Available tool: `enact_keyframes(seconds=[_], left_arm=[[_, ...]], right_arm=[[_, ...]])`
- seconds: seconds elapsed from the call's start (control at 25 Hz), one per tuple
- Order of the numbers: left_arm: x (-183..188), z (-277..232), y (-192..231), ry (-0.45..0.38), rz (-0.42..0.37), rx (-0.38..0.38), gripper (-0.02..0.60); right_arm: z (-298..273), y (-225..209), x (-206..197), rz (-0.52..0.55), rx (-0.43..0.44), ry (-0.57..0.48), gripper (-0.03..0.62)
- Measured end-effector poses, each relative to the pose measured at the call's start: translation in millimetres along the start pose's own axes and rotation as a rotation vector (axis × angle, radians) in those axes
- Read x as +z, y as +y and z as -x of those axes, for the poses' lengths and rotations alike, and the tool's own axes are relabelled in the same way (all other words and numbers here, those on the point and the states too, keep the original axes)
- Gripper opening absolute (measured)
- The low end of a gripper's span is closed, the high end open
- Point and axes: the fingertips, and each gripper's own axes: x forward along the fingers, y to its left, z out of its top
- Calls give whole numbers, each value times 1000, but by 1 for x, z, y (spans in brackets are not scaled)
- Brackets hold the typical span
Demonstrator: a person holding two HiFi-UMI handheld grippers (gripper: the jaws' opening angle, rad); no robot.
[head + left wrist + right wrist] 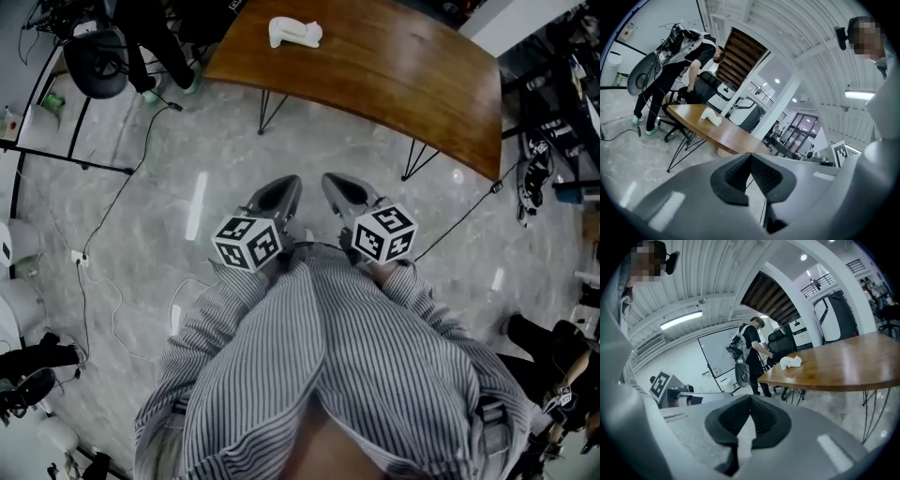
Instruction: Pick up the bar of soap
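A white lumpy object [294,33] lies near the far edge of the curved wooden table [403,84]; whether it is the bar of soap is unclear at this distance. It also shows small in the left gripper view [712,116] and in the right gripper view [791,362]. Both grippers are held close to the person's chest, over the floor and well short of the table. The left gripper [286,183] is shut with its tips touching [750,154] and nothing between them. The right gripper [336,181] is likewise shut and empty [750,397].
A person in black [689,70] bends over a black office chair [94,61] at the table's far left. Cables [112,216] trail over the grey floor. The table stands on thin black hairpin legs [417,159]. Equipment crowds the right edge [553,169].
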Motion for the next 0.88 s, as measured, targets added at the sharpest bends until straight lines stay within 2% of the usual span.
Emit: enact_keyframes(seconds=[0.32, 0.64, 0.88], left_arm=[[24, -47, 31, 20, 6, -18, 5], [90, -114, 88, 16, -1, -47, 5], [142, -165, 135, 52, -13, -61, 5]], right_arm=[[-41, -37, 24, 8, -22, 14, 2], [-116, -96, 81, 5, -64, -8, 2], [-182, -122, 121, 28, -33, 35, 2]])
